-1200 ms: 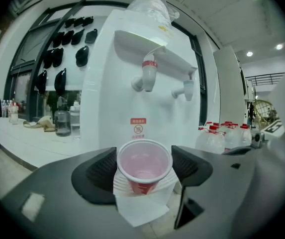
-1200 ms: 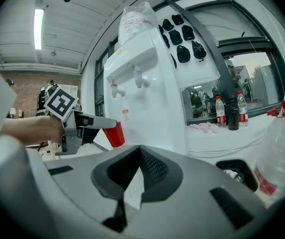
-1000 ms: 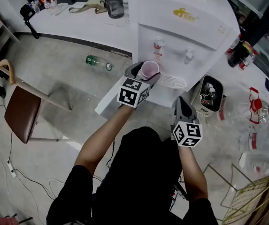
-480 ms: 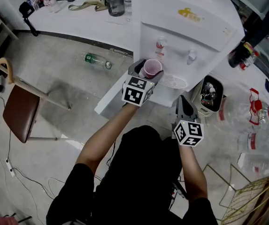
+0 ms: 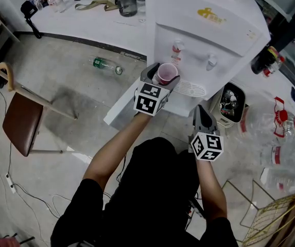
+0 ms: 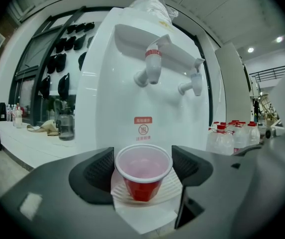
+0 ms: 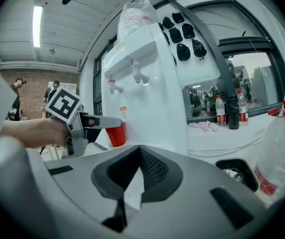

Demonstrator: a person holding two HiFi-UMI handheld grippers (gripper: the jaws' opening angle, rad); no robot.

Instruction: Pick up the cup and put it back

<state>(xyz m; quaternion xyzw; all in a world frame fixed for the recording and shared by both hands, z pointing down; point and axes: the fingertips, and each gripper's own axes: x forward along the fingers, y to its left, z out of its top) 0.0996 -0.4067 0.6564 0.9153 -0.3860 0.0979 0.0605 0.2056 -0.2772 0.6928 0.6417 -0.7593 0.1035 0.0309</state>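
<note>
A red plastic cup [image 6: 143, 176] with a white rim stands upright between the jaws of my left gripper [image 6: 143, 164], whose pads press its sides. It hangs just above the white slotted drip tray [image 6: 169, 185], below the red tap [image 6: 153, 66] of the white water dispenser [image 5: 209, 30]. From the head view the cup [image 5: 166, 74] sits at the dispenser's front with the left gripper [image 5: 159, 79] shut on it. My right gripper [image 5: 201, 116] is lower and to the right, shut with nothing in it. The right gripper view shows the cup [image 7: 116, 134] from the side.
A blue tap [image 6: 196, 82] is beside the red one. A green bottle [image 5: 107, 67] lies on the floor and a brown chair [image 5: 21, 122] stands at the left. A small appliance [image 5: 229, 104], several water jugs [image 5: 286, 138] and a wire rack [image 5: 286, 215] crowd the right.
The head view has shifted slightly. The left gripper and the cup stay in the same place under the red tap, and the right gripper has not moved.
</note>
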